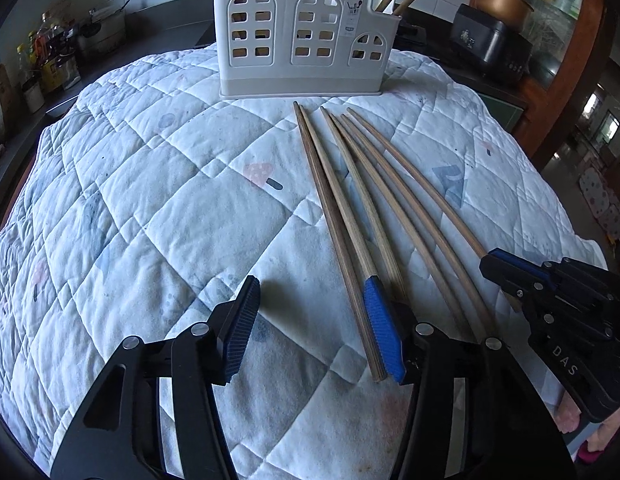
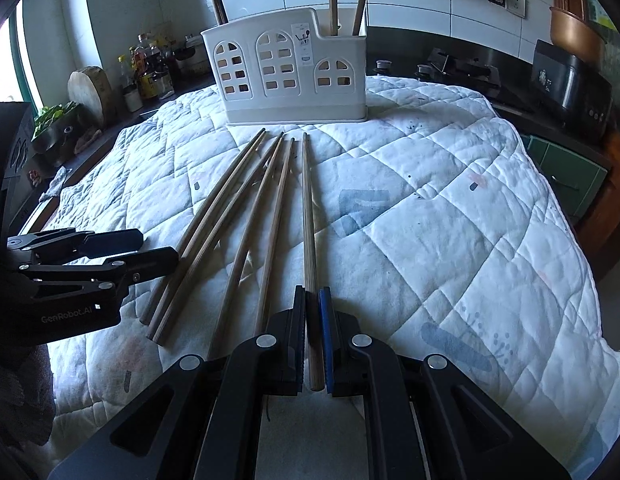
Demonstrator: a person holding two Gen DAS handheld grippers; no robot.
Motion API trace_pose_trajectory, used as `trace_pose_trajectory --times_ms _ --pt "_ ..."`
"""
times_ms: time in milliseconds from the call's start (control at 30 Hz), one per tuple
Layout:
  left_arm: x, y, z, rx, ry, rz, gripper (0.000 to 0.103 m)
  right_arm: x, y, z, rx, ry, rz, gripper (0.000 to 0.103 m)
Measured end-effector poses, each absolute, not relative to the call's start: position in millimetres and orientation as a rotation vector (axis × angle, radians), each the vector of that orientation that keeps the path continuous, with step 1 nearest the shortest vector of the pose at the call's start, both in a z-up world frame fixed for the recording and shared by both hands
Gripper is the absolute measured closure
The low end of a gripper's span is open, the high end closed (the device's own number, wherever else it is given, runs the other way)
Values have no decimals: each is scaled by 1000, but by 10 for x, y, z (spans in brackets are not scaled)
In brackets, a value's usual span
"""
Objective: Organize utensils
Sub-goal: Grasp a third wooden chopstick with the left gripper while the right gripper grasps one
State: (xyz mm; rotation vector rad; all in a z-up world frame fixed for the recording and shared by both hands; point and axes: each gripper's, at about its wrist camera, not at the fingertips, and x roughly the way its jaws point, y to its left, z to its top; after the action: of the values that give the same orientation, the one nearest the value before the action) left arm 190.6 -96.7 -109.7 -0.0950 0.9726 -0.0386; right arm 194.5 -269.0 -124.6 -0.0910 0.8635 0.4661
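The ribbed blue pads of the right gripper [image 2: 313, 336] are clamped on one round wooden chopstick [image 2: 308, 240], which lies flat on the quilted white cloth [image 2: 449, 216]. The left gripper [image 1: 310, 328] is parted, nothing between its fingers; its right pad is set beside the two nearest of the loose chopsticks [image 1: 349, 208]. Beyond, the pale plastic holder [image 1: 306, 36], pierced with arched windows, stands upright, with sticks in its end compartment.

A white quilted cloth [image 2: 449, 184] covered the counter. Behind it stood sauce bottles [image 2: 150, 66], a round wooden chopping block [image 2: 90, 90], a black appliance [image 2: 569, 88] and a copper pot [image 2: 575, 36].
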Motion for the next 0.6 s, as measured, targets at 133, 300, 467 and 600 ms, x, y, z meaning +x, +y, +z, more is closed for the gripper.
trace_pose_trajectory --times_ms 133,300,467,600 --pt "1914 -995 -1101 -76 968 -19 50 1943 -2688 -1248 -92 863 466 96" --pt "1946 -1042 -1099 -105 979 -1 56 1947 -2689 -1251 -92 865 465 96" --pt "1995 -1075 -1119 -88 976 35 66 1950 -2698 -1247 -89 866 465 96" --pt "1991 -1013 -1117 -70 969 50 75 1950 -2697 -1255 -87 867 465 96"
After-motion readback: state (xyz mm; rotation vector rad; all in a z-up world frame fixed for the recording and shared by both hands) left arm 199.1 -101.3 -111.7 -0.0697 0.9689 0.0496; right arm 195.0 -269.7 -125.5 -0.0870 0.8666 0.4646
